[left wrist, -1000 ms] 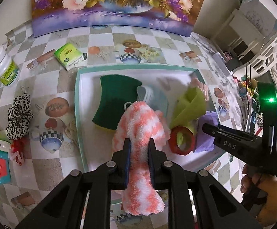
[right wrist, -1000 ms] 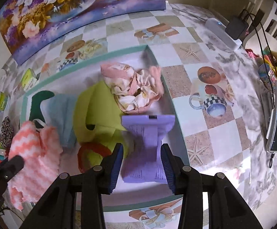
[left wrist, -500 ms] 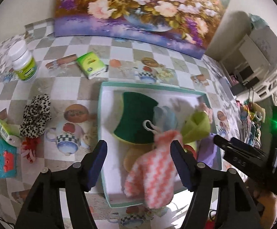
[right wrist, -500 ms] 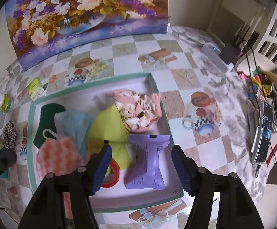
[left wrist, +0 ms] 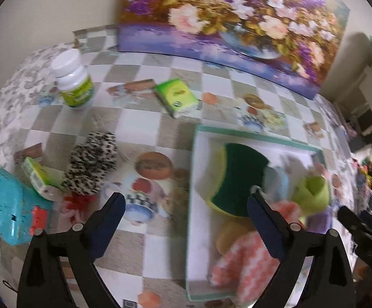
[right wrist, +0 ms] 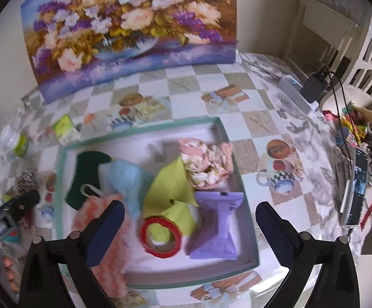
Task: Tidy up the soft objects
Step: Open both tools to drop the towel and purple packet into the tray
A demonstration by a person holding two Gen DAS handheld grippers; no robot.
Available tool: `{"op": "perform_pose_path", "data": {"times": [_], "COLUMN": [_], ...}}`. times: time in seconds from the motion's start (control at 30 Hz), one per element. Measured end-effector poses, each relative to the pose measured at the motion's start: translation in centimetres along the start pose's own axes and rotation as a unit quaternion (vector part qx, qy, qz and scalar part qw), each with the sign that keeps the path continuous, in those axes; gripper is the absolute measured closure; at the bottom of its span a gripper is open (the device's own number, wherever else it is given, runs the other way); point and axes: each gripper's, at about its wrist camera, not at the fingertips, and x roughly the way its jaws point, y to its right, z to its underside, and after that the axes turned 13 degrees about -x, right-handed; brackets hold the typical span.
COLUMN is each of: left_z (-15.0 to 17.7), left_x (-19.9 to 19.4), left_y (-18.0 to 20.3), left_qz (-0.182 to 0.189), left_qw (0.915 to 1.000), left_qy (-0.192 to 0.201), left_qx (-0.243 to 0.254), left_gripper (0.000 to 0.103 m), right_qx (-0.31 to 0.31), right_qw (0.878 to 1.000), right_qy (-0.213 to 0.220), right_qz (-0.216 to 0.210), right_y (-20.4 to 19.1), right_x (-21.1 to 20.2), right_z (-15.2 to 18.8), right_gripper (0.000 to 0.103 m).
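Both hand-held grippers spreading empty above the tray, soft items already inside.

Left hand-held gripper [left wrist: 186, 218] is opening wide with nothing between its jaws, hanging over the tray's [right wrist: 247, 192] left rim; the coral-and-white cloth [left wrist: 247, 261] is lying in the tray's near corner, overhanging the front edge. Right hand-held gripper [right wrist: 189, 227] is also opening, pads clear of the purple pouch [right wrist: 218, 227] lying flat in the tray's right end. Sponge [left wrist: 239, 174], green cloth [right wrist: 173, 192] and red tape ring [right wrist: 161, 238] are crowding the middle. Leopard scrunchie [left wrist: 92, 164] is sitting outside on the surface [left wrist: 150, 118], likely the next soft item to collect.
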Motion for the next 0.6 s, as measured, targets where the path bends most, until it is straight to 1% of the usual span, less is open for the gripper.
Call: {"op": "perform_pose_path", "data": {"times": [0.2,0.37,0.53,0.6], "left_z": [-0.4,-1.0,-2.2,-2.6], "left_x": [0.3,-0.2,-1.0,-1.3], "left_y": [-0.8,-1.4,-3.4,-4.4], "left_qz": [-0.006,0.007,-0.014,-0.018], "left_qw": [0.9999,0.9997,0.9987,0.9978], "left_qy": [0.003,0.000,0.020,0.029], "left_qx": [-0.014,-0.022,-0.044,-0.057], "left_gripper": [0.007,0.007,0.007,0.007], "right_qx": [-0.009,-0.015,-0.047,-0.059], "right_qw": [1.000,1.000,0.999,0.998], "right_qy": [-0.004,0.000,0.001,0.004], "right_qz": [0.000,-0.007,-0.016,-0.026], "right_y": [-0.8,-1.7,-4.3,-5.6], "right_x": [0.0,-0.3,-0.2,-0.3], "right_z": [-0.1,-0.2,-0.5,-0.6], "right_gripper": [0.000,0.000,0.000,0.000]}}
